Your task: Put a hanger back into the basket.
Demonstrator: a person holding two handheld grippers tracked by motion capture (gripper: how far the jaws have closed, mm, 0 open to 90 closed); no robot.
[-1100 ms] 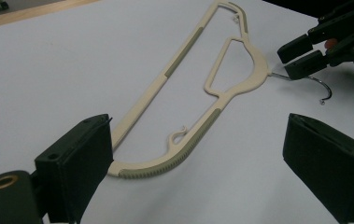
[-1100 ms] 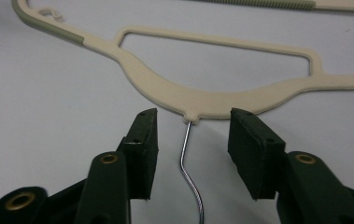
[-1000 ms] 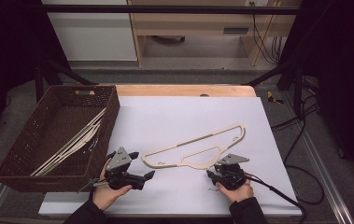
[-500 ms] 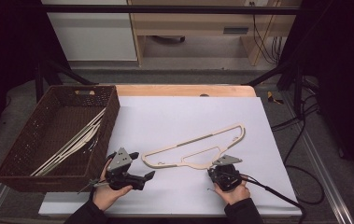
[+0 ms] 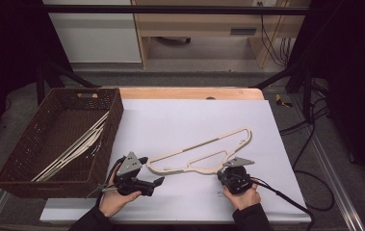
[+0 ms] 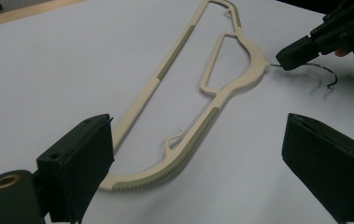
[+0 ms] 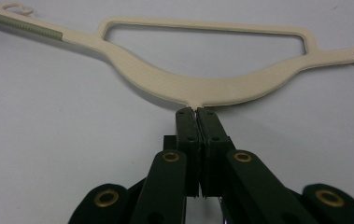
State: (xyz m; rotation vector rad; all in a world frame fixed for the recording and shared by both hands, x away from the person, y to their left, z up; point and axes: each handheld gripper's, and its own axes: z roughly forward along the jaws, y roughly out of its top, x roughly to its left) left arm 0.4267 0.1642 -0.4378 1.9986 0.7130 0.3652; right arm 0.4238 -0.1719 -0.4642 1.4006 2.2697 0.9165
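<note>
A cream plastic hanger (image 5: 199,154) lies flat on the white table top. My right gripper (image 5: 230,169) sits at its near side, and in the right gripper view the jaws (image 7: 195,112) are pressed together on the thin metal hook stem right where it leaves the hanger's neck (image 7: 198,91). From the left gripper view the wire hook (image 6: 332,76) curls out behind the right gripper (image 6: 289,56). My left gripper (image 5: 151,171) stands open just short of the hanger's left end (image 6: 137,179), with nothing between its pads.
A brown wicker basket (image 5: 117,120) stands at the left with several pale hangers (image 5: 74,144) inside, close to the left hand. The white sheet (image 5: 194,115) stretches beyond the hanger. Cables (image 5: 286,197) trail off the table's right side.
The right gripper's jaws have drawn together at the hanger's hook. Both hands have kept their places and the hanger has not shifted.
</note>
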